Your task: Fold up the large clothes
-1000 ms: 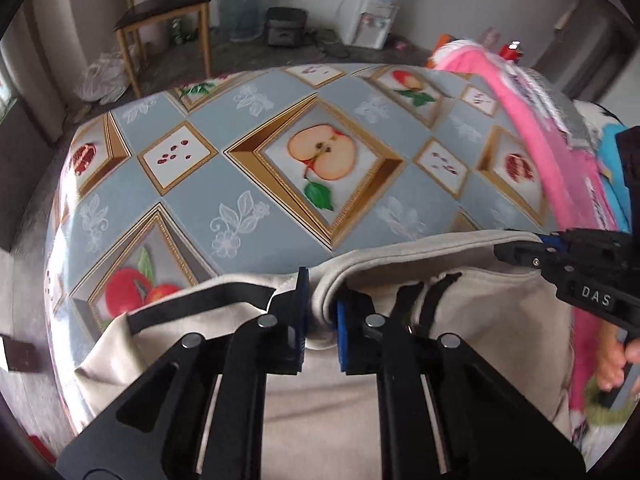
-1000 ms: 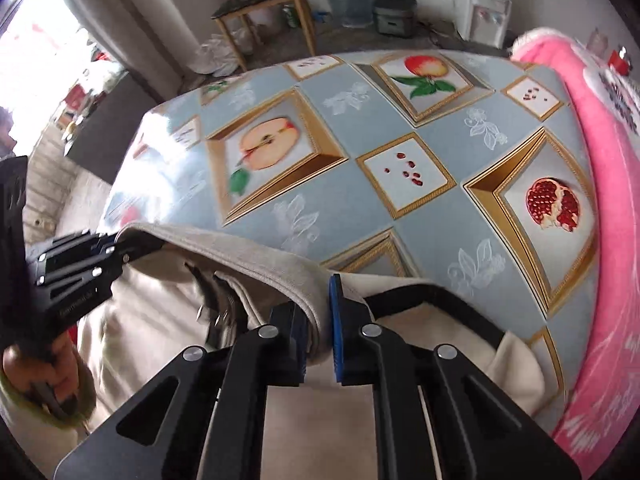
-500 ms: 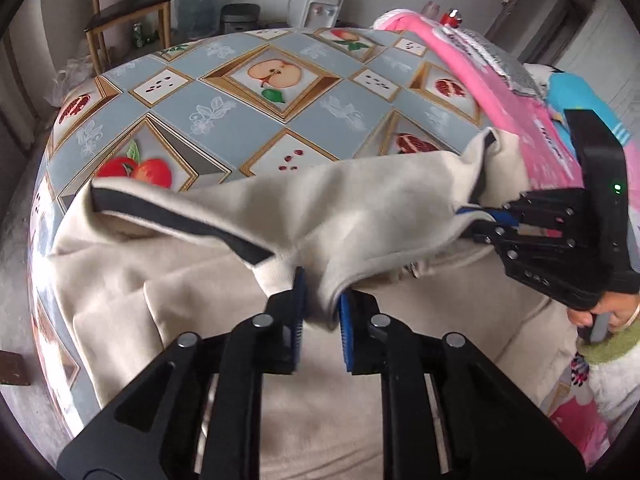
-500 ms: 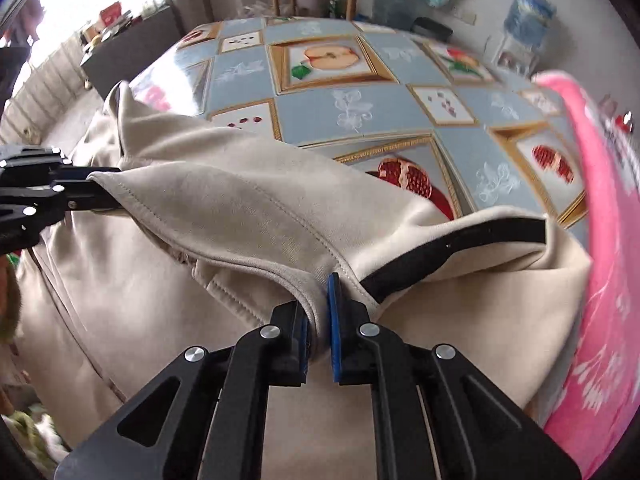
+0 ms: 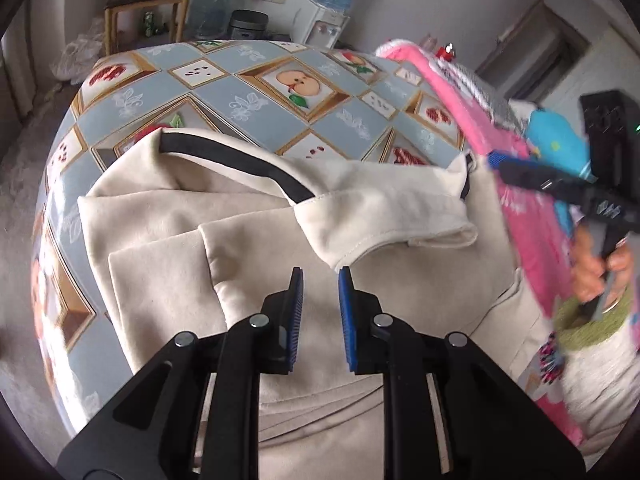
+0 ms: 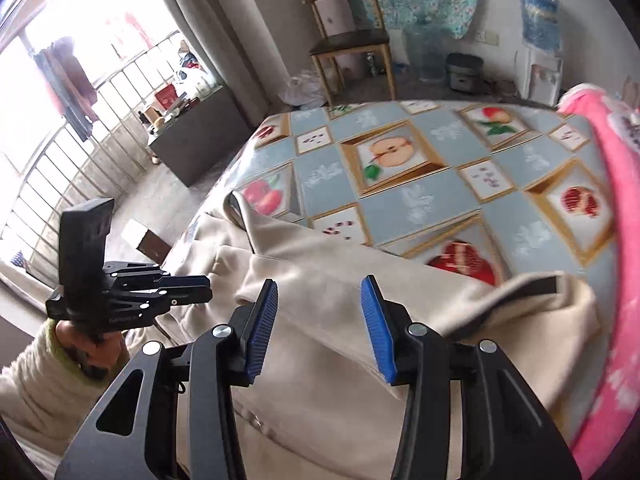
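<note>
A large beige garment (image 5: 248,248) with black trim (image 5: 240,160) lies on the fruit-patterned tablecloth (image 5: 256,116), its top part folded over its body. My left gripper (image 5: 320,272) hovers just short of the fold's loose edge, jaws a little apart and nothing between them. The right gripper (image 5: 494,162) shows at that view's right, beside the fold's far corner. In the right wrist view my right gripper (image 6: 318,288) is opening above the garment (image 6: 340,248), its pads holding nothing. The left gripper (image 6: 208,288) shows at that view's left.
A pink fabric (image 5: 520,208) runs along the table's right side, also pink fabric (image 6: 624,240) in the right wrist view. A wooden chair (image 6: 352,40), a water dispenser (image 5: 328,20) and floor clutter stand beyond the table. A person's hand (image 5: 596,272) holds the right gripper's handle.
Both grippers drew the garment's top edge over its body toward the near side, then let it go. The fold now lies flat and both pairs of jaws stand apart.
</note>
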### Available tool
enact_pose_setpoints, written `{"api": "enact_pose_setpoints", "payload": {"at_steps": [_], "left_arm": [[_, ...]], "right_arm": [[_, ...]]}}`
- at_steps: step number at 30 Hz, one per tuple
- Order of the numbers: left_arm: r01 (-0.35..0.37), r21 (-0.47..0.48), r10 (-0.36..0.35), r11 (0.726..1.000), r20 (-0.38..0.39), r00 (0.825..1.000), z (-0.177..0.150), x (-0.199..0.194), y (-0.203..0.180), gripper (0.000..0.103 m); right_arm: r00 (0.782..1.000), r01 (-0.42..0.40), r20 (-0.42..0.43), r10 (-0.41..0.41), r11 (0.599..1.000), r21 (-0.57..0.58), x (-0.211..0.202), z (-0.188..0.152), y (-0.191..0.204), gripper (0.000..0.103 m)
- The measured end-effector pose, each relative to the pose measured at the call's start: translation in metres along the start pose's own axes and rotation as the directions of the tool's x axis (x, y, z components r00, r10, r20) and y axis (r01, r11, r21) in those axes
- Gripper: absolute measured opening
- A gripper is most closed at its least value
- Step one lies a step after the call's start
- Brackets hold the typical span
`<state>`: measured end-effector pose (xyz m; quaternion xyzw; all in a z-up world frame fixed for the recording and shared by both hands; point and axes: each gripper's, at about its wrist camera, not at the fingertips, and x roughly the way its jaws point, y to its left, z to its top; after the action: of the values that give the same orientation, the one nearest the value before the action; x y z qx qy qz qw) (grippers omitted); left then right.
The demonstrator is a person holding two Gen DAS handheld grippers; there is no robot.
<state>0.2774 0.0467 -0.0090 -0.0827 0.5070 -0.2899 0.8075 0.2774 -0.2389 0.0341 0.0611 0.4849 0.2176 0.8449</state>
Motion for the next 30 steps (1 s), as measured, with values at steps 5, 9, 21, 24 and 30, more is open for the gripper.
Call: {"api": "enact_pose_setpoints", "payload": {"at_steps": [5,9,21,24,30], "left_arm": [[0.036,-0.086,-0.033,0.996,0.043,0.999,0.006,-0.002,0.005,0.035],[0.036,-0.115,-0.035,0.993,0.012,0.999,0.017,0.011,0.004,0.04],[0.097,-0.36,-0.124,0.928,-0.052,0.991,0.038,0.073,0.034,0.041],[0.105,-0.383,-0.13,0.918,-0.039,0.991,0.045,0.078,0.036,0.039],[0.044,-0.303,-0.06,0.952,-0.044,0.997,0.057,0.083,0.027,0.022]], "right_arm": [[0.982,0.027,-0.188,-0.029,1.0,-0.011,0.088,-0.021,0.006,0.039],[0.984,0.047,-0.169,-0.052,0.998,-0.032,0.072,-0.027,0.016,0.039],[0.996,0.005,-0.08,0.037,0.881,0.473,0.014,-0.049,-0.098,0.042],[0.992,-0.022,-0.095,0.08,0.866,0.499,0.033,-0.052,-0.106,0.042],[0.995,0.018,-0.094,0.027,0.896,0.444,0.039,-0.04,-0.103,0.02]]}}
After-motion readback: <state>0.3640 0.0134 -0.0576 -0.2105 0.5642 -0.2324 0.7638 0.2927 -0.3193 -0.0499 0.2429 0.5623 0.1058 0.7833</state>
